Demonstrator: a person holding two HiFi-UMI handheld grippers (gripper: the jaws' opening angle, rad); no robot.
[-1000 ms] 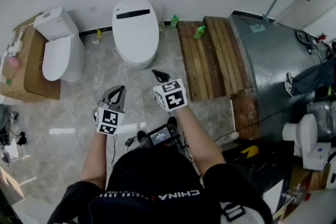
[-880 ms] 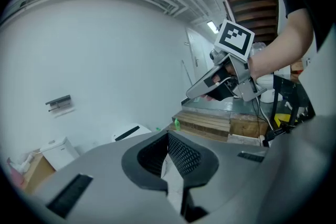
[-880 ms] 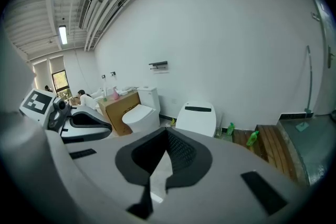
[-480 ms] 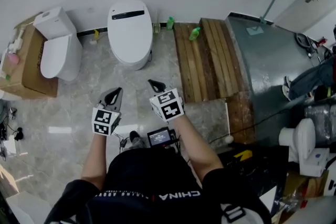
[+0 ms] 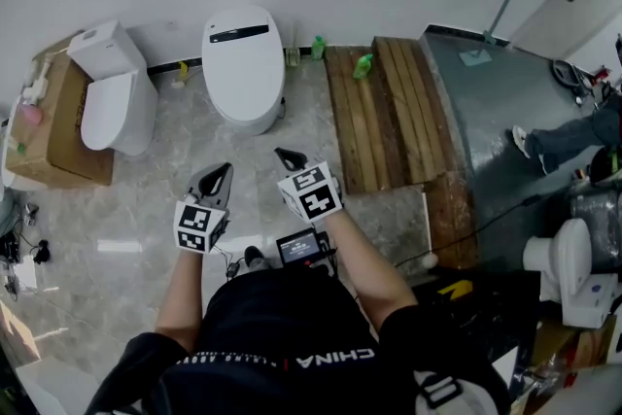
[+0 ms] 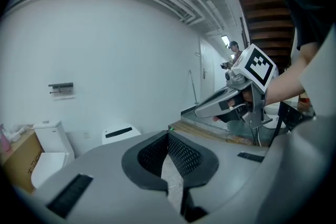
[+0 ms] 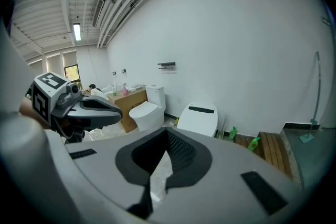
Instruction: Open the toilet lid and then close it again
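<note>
A white toilet [image 5: 243, 68] with a black strip at the back stands against the wall, its lid down flat. It also shows in the left gripper view as the toilet [image 6: 119, 134] and in the right gripper view as the toilet [image 7: 199, 118]. My left gripper [image 5: 226, 168] hovers over the floor a short way in front of the bowl, shut and empty. My right gripper [image 5: 281, 152] hangs beside it to the right, also shut with nothing held. Neither touches the toilet. In their own views the left gripper [image 6: 168, 134] and right gripper [image 7: 167, 131] have the jaws pressed together.
A second white toilet [image 5: 112, 97] with a tank stands to the left, beside a cardboard box [image 5: 49, 131]. Wooden planks [image 5: 384, 112] and a grey metal platform [image 5: 496, 131] lie to the right. Green bottles [image 5: 363, 65] and a yellow bottle [image 5: 182, 70] sit along the wall.
The right gripper has drawn back from the toilet toward the person. The left gripper has shifted a little and rolled slightly. Both stay shut; the lid has not moved.
</note>
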